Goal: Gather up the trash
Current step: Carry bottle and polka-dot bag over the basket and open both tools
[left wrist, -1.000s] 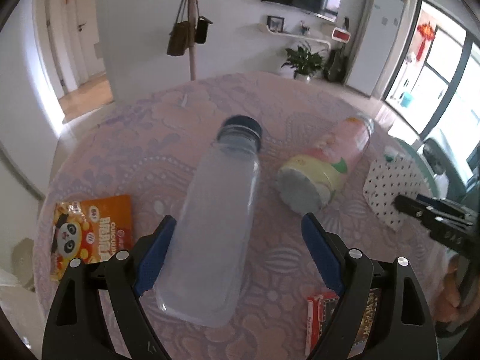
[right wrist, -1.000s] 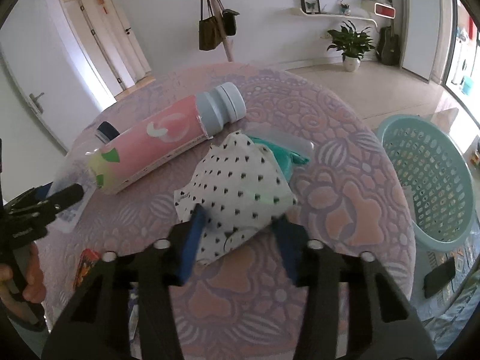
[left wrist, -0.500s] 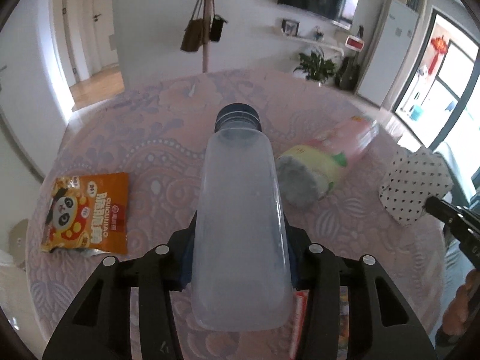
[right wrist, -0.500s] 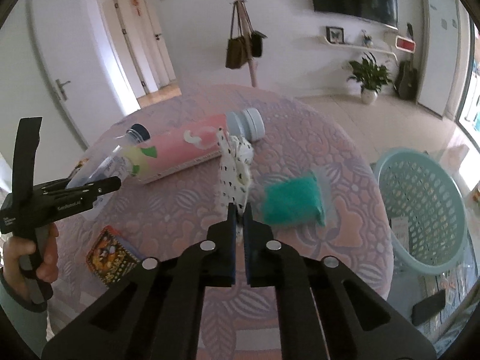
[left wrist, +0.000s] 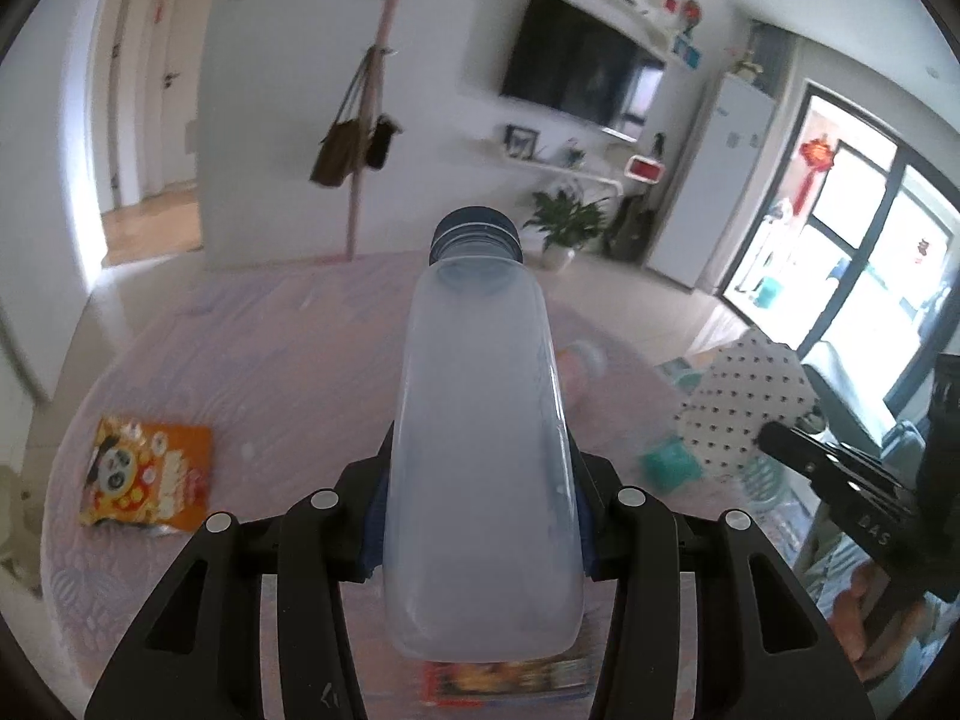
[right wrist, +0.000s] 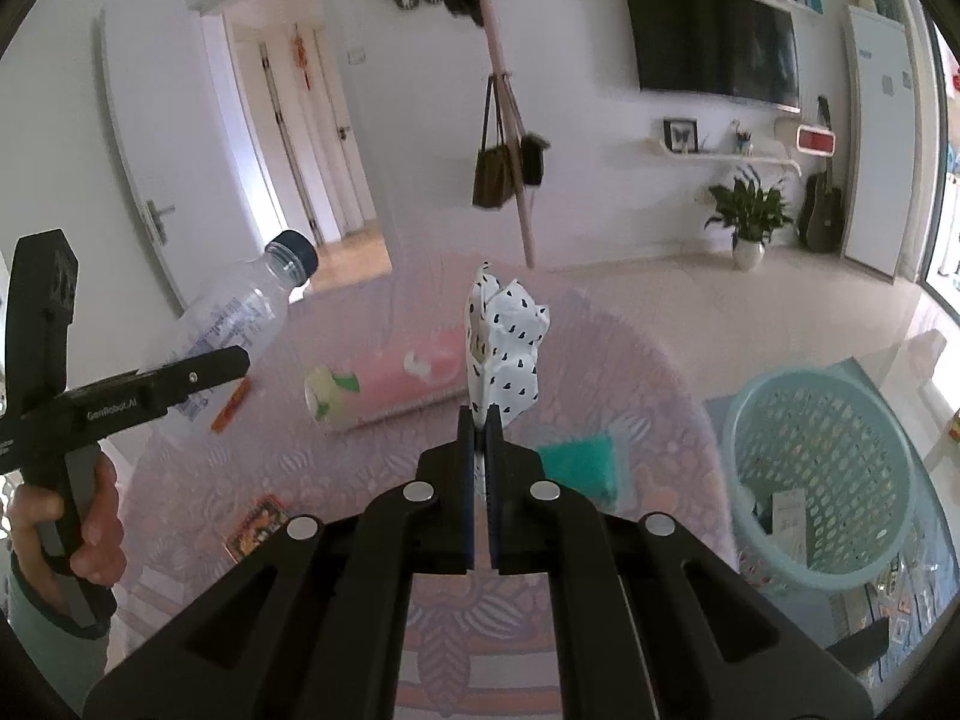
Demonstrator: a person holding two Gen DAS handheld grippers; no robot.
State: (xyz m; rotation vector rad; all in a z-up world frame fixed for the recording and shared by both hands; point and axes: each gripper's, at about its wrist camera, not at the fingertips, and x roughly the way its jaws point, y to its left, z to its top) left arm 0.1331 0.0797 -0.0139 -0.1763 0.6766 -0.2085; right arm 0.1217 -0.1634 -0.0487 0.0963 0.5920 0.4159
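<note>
My left gripper point(left wrist: 480, 516) clamps the clear bottle point(left wrist: 480, 450); my right gripper point(right wrist: 478, 468) pinches the spotted paper point(right wrist: 504, 348). Basket point(right wrist: 822, 462) sits right of it, so I carry both across and release only above the rim.

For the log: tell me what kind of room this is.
Most likely a home living room: a wall-mounted TV, a coat stand with hanging bags, and a potted plant behind a round table with a patterned pink cloth.

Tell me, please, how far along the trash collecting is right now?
A white box already lies in the turquoise plastic basket. The left gripper holds the clear plastic bottle, the right gripper the spotted paper. The pink bottle and orange snack packet remain.
</note>
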